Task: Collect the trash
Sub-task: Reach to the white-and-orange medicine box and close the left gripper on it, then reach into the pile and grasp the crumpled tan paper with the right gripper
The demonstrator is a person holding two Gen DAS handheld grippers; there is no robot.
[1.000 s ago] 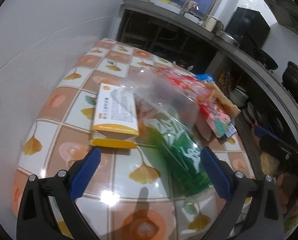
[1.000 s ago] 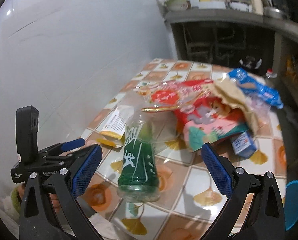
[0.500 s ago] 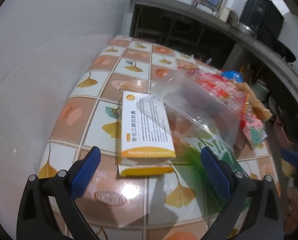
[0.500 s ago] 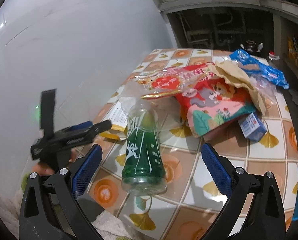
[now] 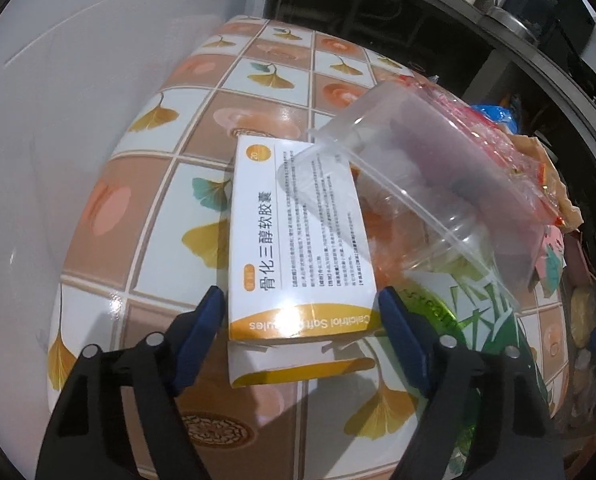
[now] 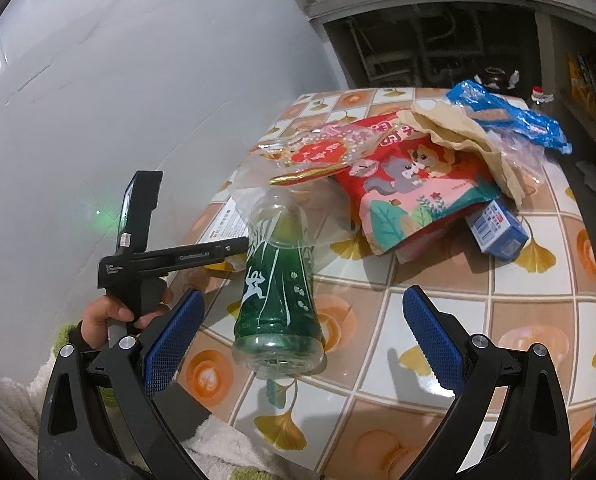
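A white and orange medicine box (image 5: 298, 240) lies on the tiled table (image 5: 146, 216), its near end between the fingers of my open left gripper (image 5: 302, 312). A clear plastic container (image 5: 426, 184) leans over its far corner. A green plastic bottle (image 6: 278, 280) lies on its side beside the box; it also shows in the left wrist view (image 5: 470, 312). My open right gripper (image 6: 298, 320) is just in front of the bottle's base. The left gripper's body (image 6: 146, 248) shows in the right wrist view.
Behind the bottle lie a red and pink snack bag (image 6: 414, 184), a clear red-printed wrapper (image 6: 318, 152), brown paper (image 6: 458, 132), a blue wrapper (image 6: 510, 116) and a small blue carton (image 6: 498, 228). A white wall (image 6: 118, 100) runs along the table's left side.
My left gripper has moved left and forward from the bottle onto the medicine box, its fingers now beside the box's near end. My right gripper has moved closer to the bottle's base.
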